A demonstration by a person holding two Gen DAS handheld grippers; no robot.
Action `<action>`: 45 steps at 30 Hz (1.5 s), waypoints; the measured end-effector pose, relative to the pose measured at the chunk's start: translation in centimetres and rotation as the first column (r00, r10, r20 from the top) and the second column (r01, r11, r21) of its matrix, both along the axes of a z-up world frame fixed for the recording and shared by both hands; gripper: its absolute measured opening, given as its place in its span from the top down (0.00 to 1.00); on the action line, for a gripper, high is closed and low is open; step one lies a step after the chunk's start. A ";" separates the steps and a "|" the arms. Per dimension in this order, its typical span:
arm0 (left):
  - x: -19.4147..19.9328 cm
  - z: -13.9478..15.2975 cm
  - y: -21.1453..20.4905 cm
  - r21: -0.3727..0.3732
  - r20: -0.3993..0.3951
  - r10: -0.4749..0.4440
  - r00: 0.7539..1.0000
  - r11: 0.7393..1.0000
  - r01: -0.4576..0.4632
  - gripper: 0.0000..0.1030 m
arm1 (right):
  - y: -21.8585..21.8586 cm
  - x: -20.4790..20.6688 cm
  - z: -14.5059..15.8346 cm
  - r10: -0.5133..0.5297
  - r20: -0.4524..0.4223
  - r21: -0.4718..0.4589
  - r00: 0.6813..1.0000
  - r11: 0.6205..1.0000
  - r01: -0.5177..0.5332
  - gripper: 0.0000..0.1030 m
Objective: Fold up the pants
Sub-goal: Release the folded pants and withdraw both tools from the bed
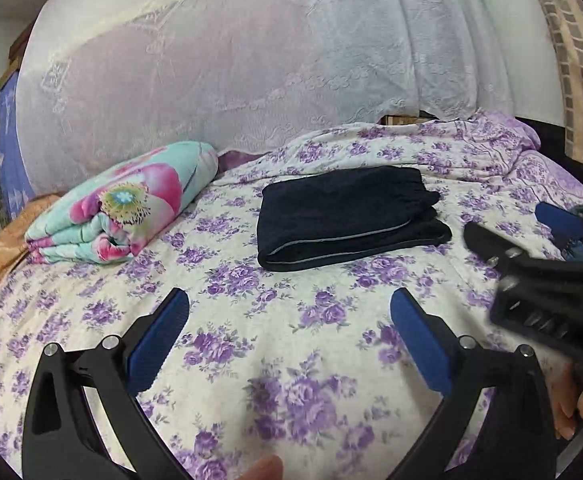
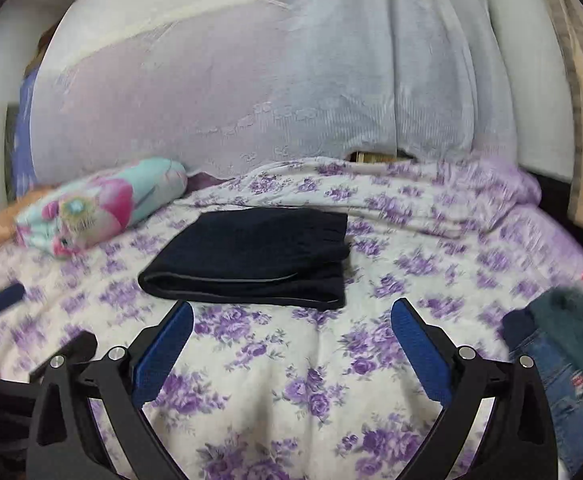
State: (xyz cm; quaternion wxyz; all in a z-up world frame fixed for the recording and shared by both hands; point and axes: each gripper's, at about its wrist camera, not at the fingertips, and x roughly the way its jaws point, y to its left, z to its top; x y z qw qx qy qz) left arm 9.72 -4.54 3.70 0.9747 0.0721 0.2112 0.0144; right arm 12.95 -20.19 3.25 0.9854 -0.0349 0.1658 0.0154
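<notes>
A bed [image 1: 275,360] fills the near scene, covered by a white sheet printed with purple flowers. Behind it, across the far side, hangs a white lace curtain [image 1: 211,60], and a striped beige-and-grey curtain [image 1: 579,64] hangs at the far right. A folded quilt [image 1: 119,204] in turquoise and pink lies on the bed's far left, with blue fabric [image 1: 9,144] behind it.

The left hand-held gripper [image 1: 289,308] and right hand-held gripper [image 2: 291,318] both hover with blue-padded jaws spread wide, empty.

Soft even indoor light, fisheye-warped edges, right wrist view motion-blurred
</notes>
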 end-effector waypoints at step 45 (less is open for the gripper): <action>1.2 -0.5 1.3 -0.067 -0.038 -0.026 0.999 0.997 0.024 0.05 | -0.1 1.6 -0.5 -0.011 -0.035 0.033 0.999 0.999 0.013 0.03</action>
